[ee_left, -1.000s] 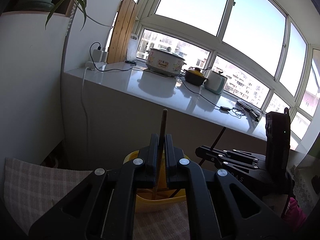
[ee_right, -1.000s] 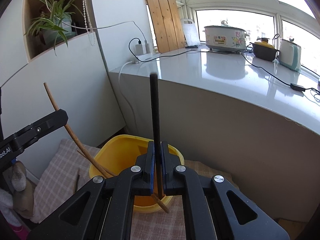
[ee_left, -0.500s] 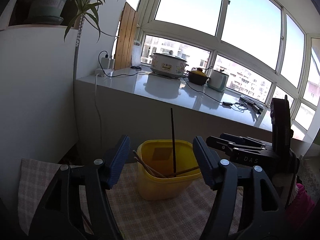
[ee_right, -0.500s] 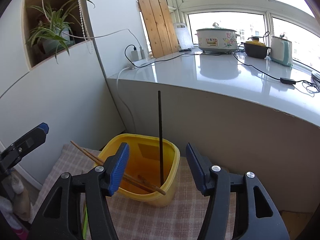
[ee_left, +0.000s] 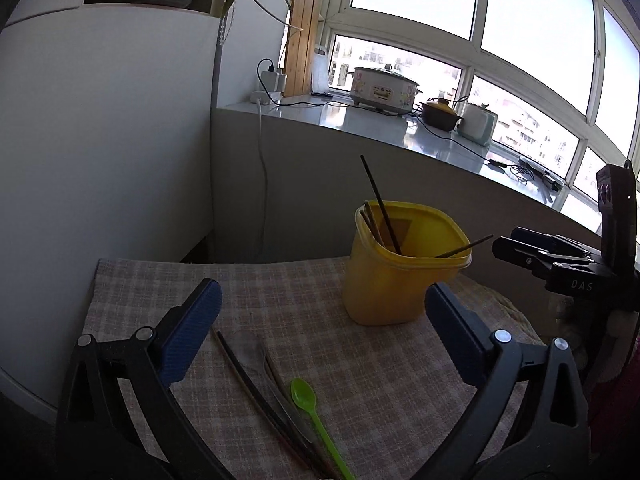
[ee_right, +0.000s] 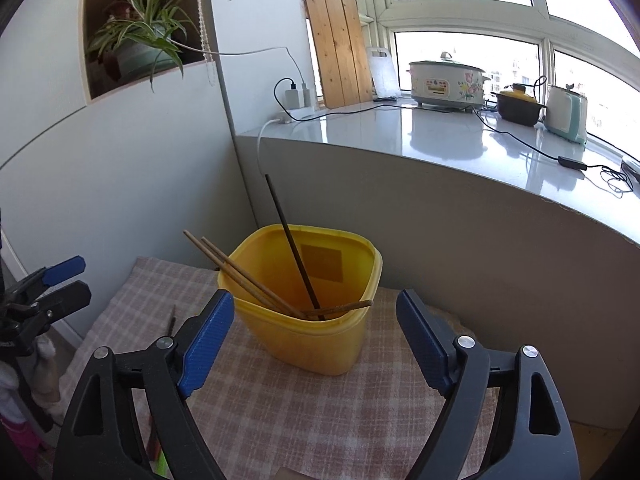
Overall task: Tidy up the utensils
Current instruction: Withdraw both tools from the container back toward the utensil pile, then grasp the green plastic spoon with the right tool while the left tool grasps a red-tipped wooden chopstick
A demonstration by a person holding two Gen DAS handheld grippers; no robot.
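Both grippers (ee_left: 320, 336) (ee_right: 314, 340) just opened; chopsticks (ee_right: 294, 256) released into container (ee_right: 320, 344).

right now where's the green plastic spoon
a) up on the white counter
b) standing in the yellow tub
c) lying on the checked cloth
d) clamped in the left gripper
c: the green spoon lies flat on the checked cloth beside dark chopsticks, in front of the yellow tub, and the left gripper stands open with nothing in it.

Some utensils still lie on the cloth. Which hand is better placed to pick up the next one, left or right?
Probably the left. The left gripper is open, and the green spoon and dark chopsticks lie right below it. The right gripper is open too but faces the yellow tub.
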